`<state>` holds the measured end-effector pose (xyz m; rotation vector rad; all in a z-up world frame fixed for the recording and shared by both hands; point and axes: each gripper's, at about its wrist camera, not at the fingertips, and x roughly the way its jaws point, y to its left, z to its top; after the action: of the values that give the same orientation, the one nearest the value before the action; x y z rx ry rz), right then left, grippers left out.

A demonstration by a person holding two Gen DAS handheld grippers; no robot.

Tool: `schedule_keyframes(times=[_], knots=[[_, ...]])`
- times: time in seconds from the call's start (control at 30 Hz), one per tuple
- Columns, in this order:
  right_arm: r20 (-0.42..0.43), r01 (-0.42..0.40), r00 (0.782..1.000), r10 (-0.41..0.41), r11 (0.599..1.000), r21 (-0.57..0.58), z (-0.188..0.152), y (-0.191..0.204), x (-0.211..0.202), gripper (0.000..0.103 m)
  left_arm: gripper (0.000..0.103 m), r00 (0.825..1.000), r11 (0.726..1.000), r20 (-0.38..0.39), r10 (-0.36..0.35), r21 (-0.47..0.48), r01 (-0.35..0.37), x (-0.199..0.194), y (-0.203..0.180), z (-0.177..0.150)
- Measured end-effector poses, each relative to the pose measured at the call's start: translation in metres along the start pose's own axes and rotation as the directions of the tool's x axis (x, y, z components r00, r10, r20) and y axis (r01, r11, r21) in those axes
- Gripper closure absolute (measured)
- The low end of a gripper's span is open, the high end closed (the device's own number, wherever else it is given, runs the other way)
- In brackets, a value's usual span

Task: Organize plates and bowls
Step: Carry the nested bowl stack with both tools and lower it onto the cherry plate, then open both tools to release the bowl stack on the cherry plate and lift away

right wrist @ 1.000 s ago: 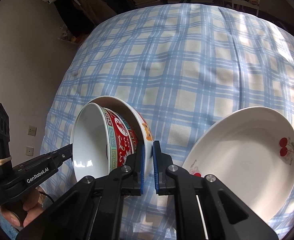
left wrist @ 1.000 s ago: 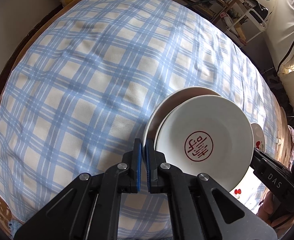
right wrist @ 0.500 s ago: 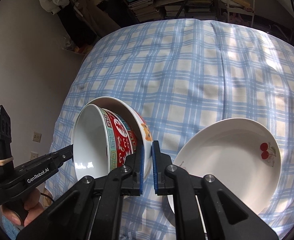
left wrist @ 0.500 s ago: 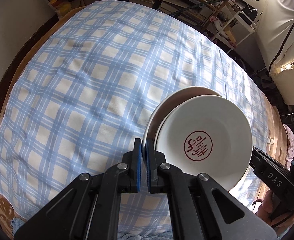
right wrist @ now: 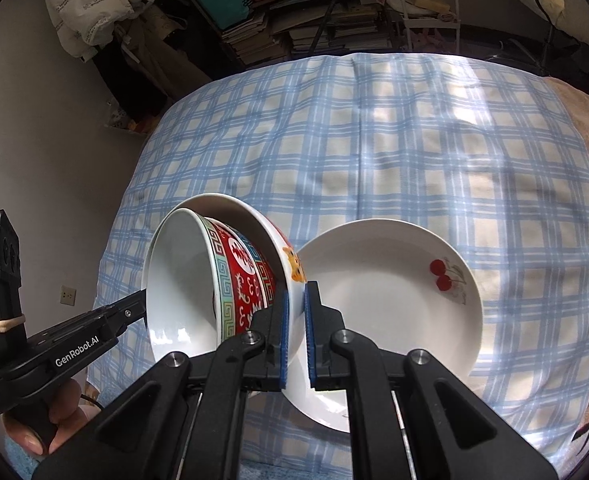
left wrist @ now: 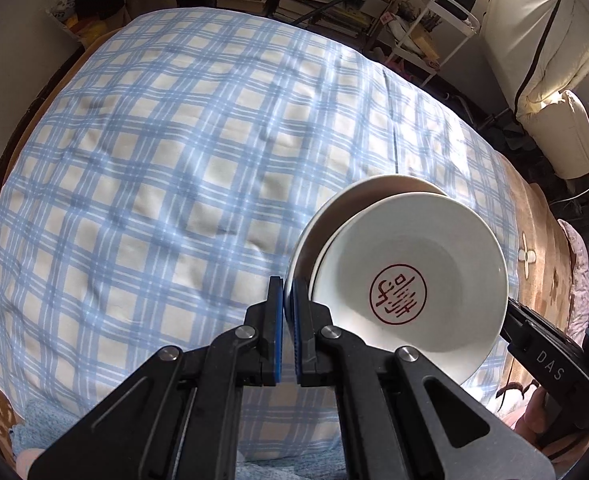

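Blue-checked cloth (left wrist: 154,184) covered the table beneath both grippers. The left gripper (left wrist: 288,320) was clamped on the rims of two stacked plates (left wrist: 410,276), hanging at three o'clock (likely carried together). The right gripper (right wrist: 296,324) pinched two nested bowls (right wrist: 222,280) at ten o'clock; a cherry plate (right wrist: 390,288) lay beyond.

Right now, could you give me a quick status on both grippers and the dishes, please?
Left gripper and right gripper shut on opposite rims of the nested bowls, tilted above the checked cloth. Cherry plate on the cloth just beyond. Nothing else in the way.
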<state>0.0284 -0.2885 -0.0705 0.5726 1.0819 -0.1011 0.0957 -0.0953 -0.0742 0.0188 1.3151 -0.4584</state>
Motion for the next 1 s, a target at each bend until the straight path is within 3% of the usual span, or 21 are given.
schedule_keyframes(times=[0.53, 0.73, 1.0], knots=[[-0.056, 0.009, 0.998, -0.003, 0.994, 0.106, -0.015, -0.071, 0.007, 0.093, 0.101, 0.995, 0.997, -0.079, 0.06, 0.055, -0.056, 0.041, -0.051, -0.022], [-0.087, 0.061, 0.995, -0.054, 0.995, 0.081, -0.016, -0.075, 0.014, 0.093, 0.101, 0.994, 0.997, -0.096, 0.06, 0.061, -0.055, 0.051, -0.056, -0.025], [-0.1, 0.054, 0.994, -0.046, 0.996, 0.075, -0.013, -0.075, 0.016, 0.093, 0.097, 0.997, 0.998, -0.066, 0.044, 0.047, -0.041, 0.051, -0.049, -0.027]])
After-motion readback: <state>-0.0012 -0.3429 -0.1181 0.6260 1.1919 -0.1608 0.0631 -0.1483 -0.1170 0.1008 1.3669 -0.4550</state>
